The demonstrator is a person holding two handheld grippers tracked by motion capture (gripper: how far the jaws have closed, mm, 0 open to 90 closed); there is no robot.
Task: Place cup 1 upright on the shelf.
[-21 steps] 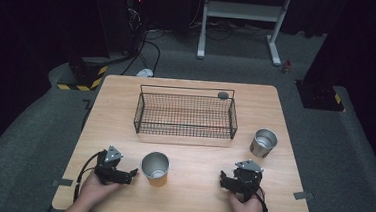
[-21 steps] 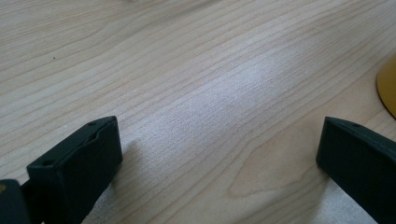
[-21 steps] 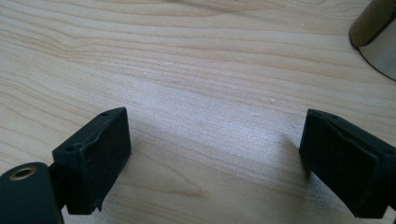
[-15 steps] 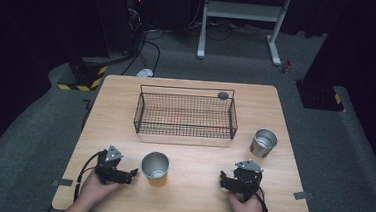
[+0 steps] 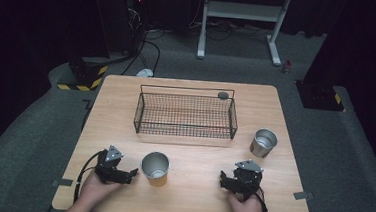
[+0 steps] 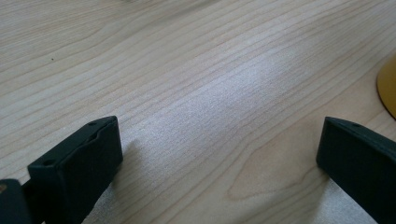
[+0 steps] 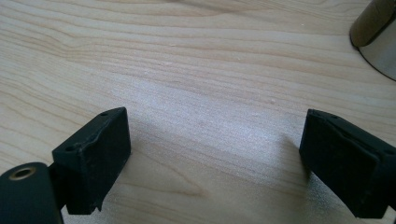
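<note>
Left gripper (image 5: 132,173) rests near desk's (image 5: 184,196) front-left corner, jaws wide apart on bare wood. Steel cup (image 5: 155,167) upright just beside it. Right gripper (image 5: 222,177) near front edge, jaws likewise apart. Second cup (image 5: 263,143) toward right edge. Wire basket (image 5: 185,115) mid-desk; small dark object (image 5: 223,95) at rim, possibly magnet.

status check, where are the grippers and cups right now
Left gripper and right gripper open, empty, low on the table. Gold cup beside the left, silver cup far right. Wire basket empty, nothing blocking.
</note>
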